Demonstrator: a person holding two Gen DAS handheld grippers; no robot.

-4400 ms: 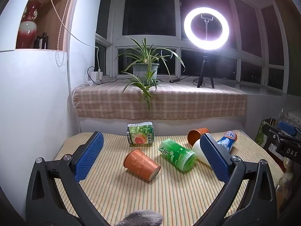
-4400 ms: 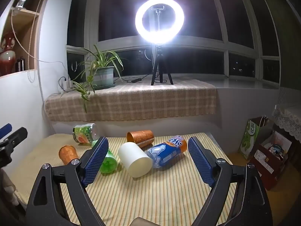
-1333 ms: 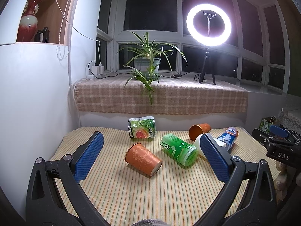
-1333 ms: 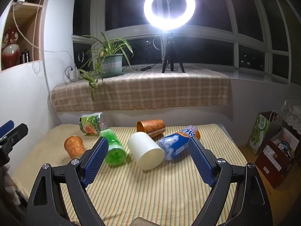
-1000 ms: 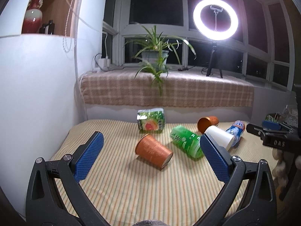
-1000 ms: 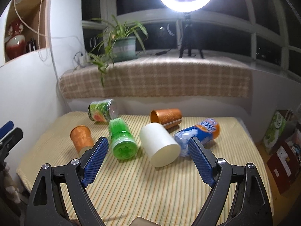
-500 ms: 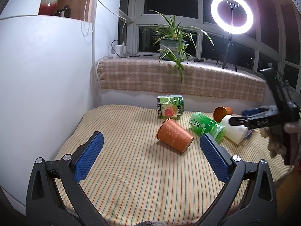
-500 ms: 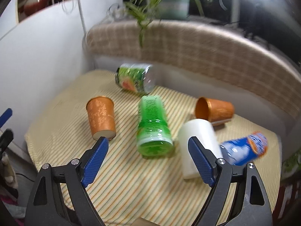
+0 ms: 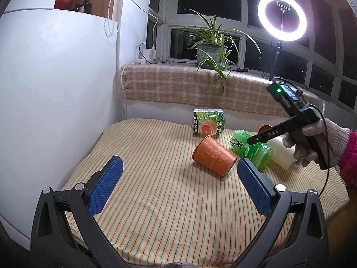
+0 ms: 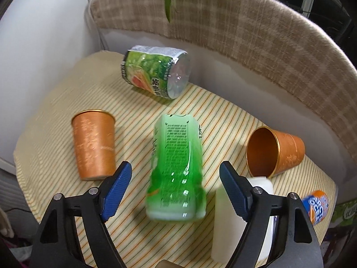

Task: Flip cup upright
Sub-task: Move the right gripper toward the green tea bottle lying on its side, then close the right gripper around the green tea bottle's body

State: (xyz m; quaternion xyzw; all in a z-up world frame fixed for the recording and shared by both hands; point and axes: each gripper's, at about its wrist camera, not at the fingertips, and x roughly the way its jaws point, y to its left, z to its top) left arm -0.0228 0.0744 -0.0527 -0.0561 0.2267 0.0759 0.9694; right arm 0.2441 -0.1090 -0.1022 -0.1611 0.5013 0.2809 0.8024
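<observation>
Here, green cup (image 10: pixel 176 169) lies between spread fingers (image 10: pixel 116 188).

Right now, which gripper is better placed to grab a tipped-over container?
Right. The right gripper hangs open straddling the translucent green bottle lying on its side; the left gripper hangs open, short of everything.

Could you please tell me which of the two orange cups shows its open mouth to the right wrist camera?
The orange cup on the right, beside the white cup; the left orange cup shows only its side.
</observation>
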